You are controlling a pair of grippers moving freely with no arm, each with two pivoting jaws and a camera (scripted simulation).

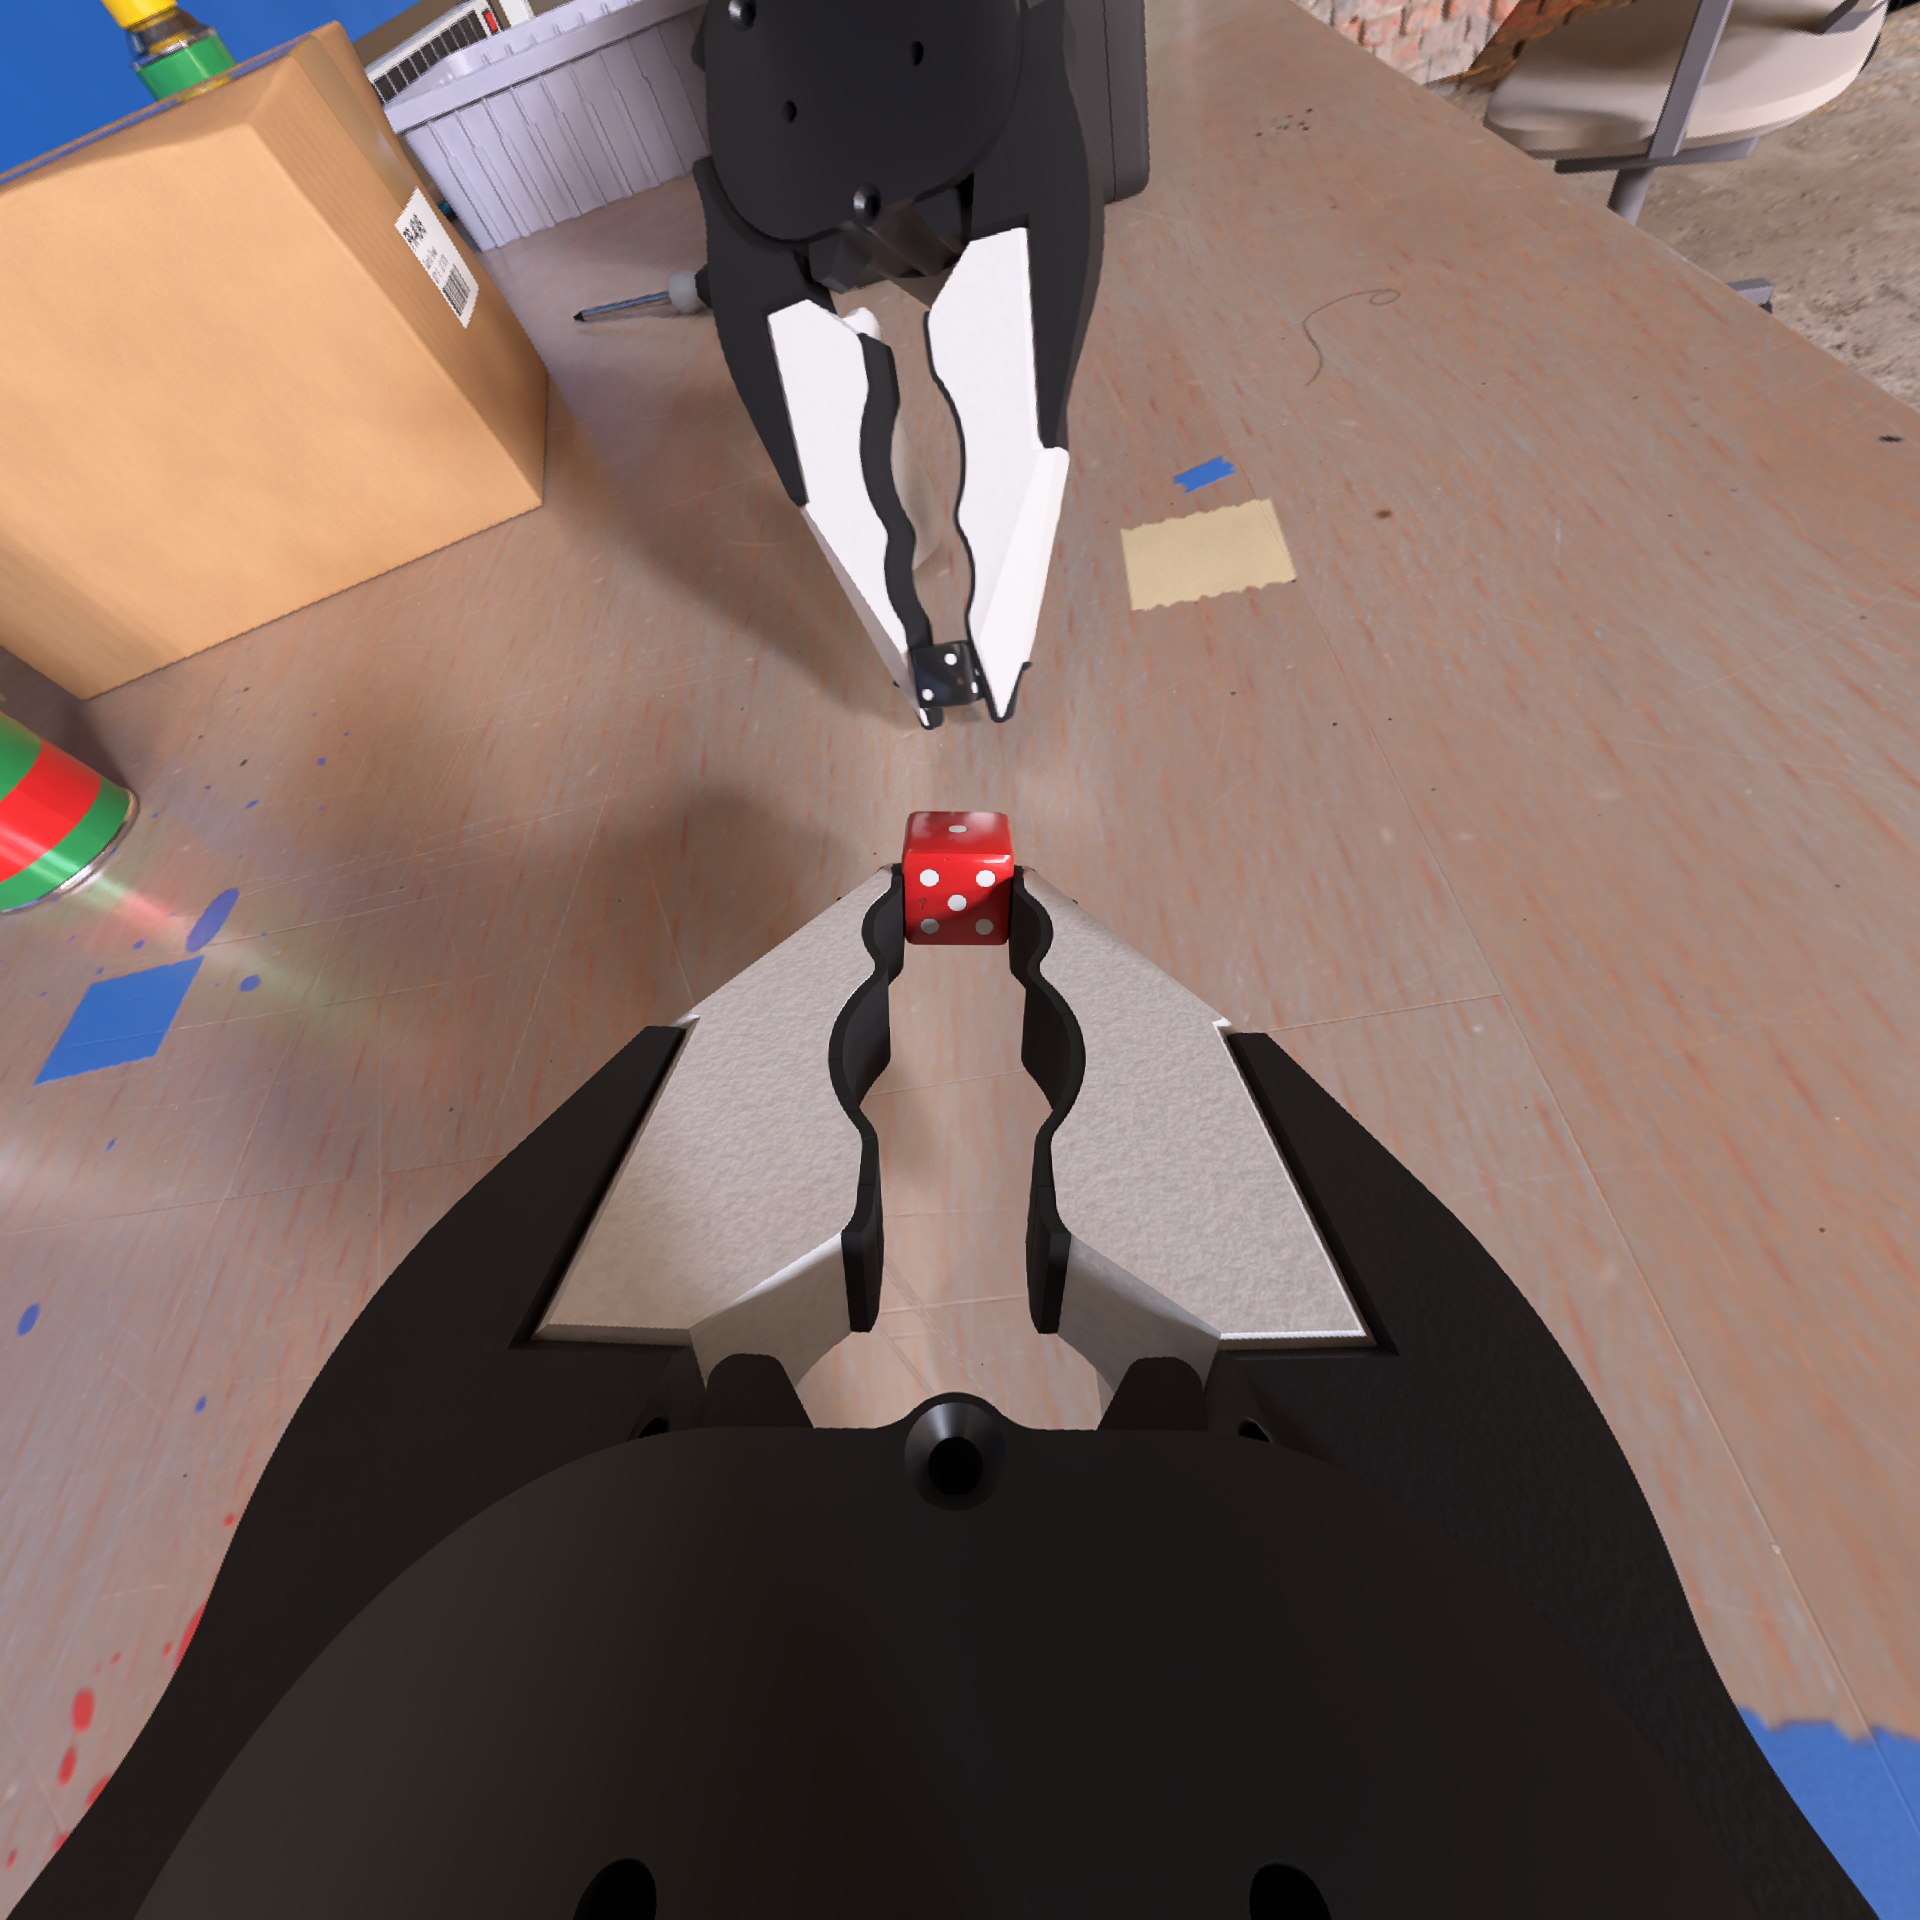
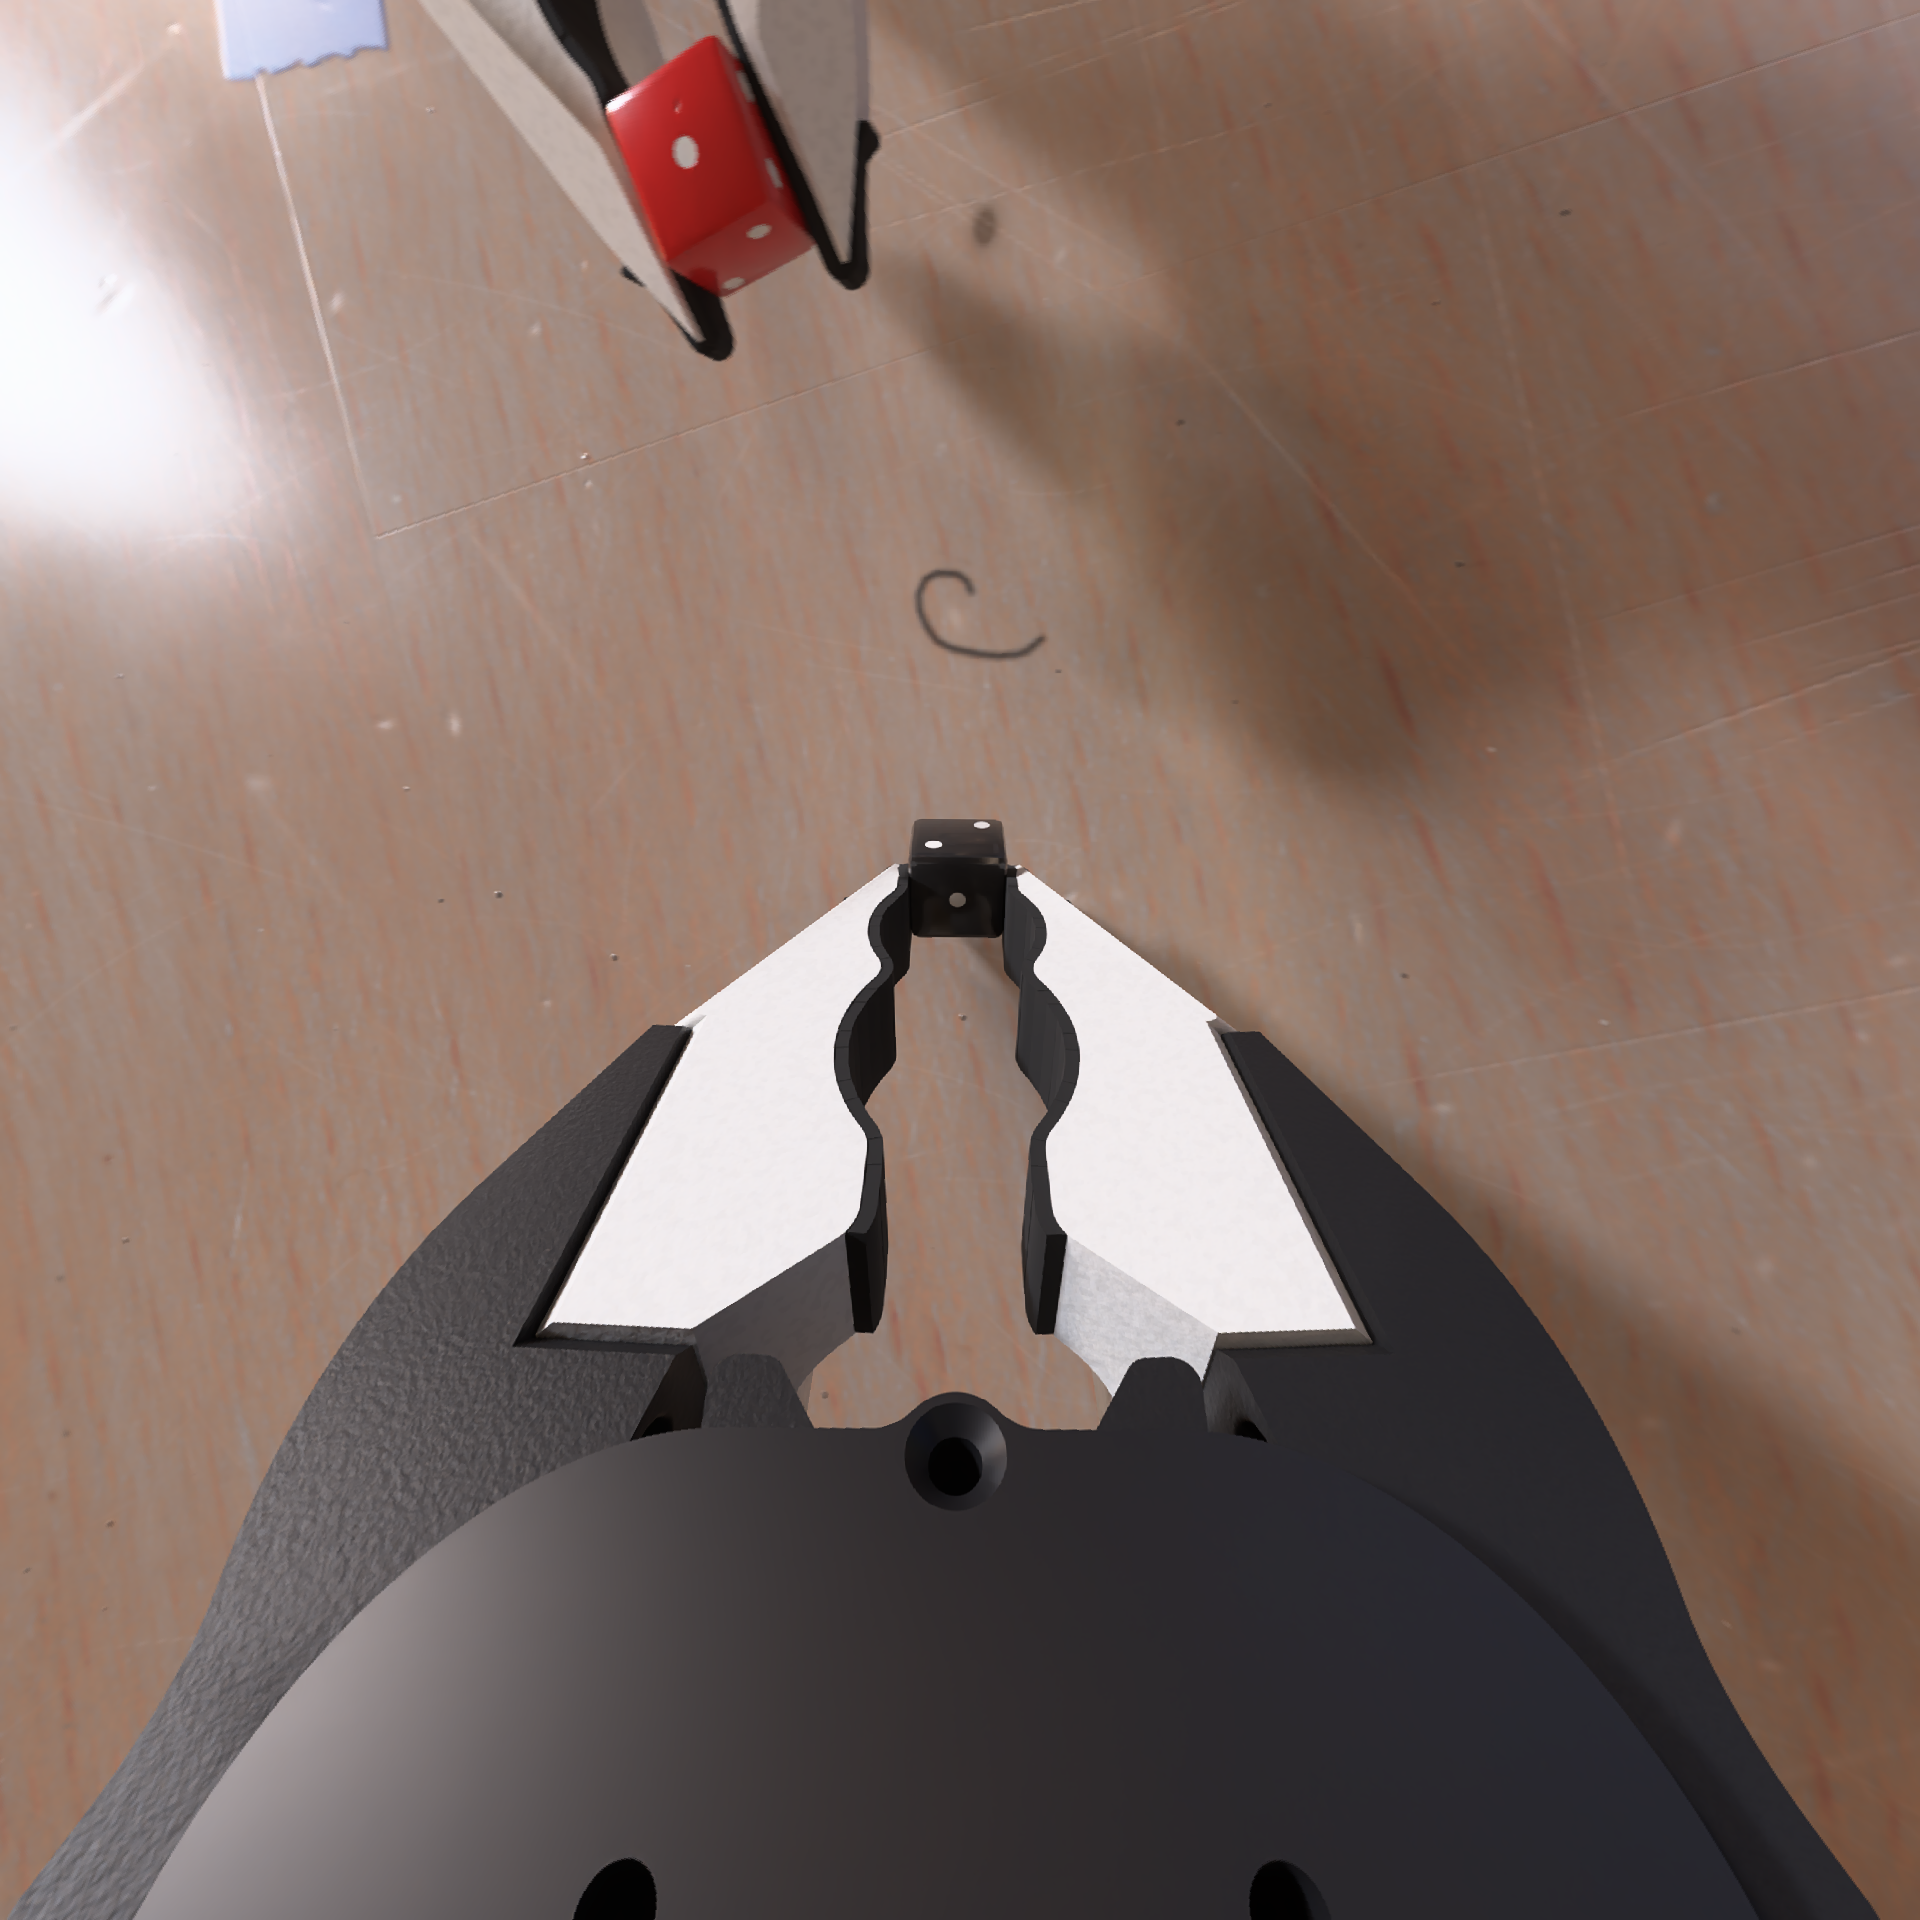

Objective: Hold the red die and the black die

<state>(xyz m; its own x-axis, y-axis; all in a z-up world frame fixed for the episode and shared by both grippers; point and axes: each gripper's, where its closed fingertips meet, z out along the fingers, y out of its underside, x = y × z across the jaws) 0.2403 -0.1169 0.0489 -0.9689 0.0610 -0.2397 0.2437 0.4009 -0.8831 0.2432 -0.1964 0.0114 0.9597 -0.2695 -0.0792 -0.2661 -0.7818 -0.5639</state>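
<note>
The red die [image 1: 957, 879] with white pips sits between the fingertips of my left gripper [image 1: 957, 900], which is shut on it above the wooden table. It also shows in the right wrist view [image 2: 707, 197], held in the left gripper [image 2: 774, 291] at the top. The black die [image 2: 958, 881] sits between the fingertips of my right gripper [image 2: 958, 894], which is shut on it. In the left wrist view the right gripper [image 1: 961, 707] points down toward me with the black die [image 1: 948, 675] at its tips.
A cardboard box [image 1: 239, 353] stands at the left, a red and green can [image 1: 52, 831] lies beside it, and a grey ribbed bin [image 1: 540, 125] is behind. A tan tape patch [image 1: 1205, 551] and blue patches [image 1: 114, 1018] mark the table [image 1: 1455, 831]. A chair [image 1: 1662, 94] stands beyond the far edge.
</note>
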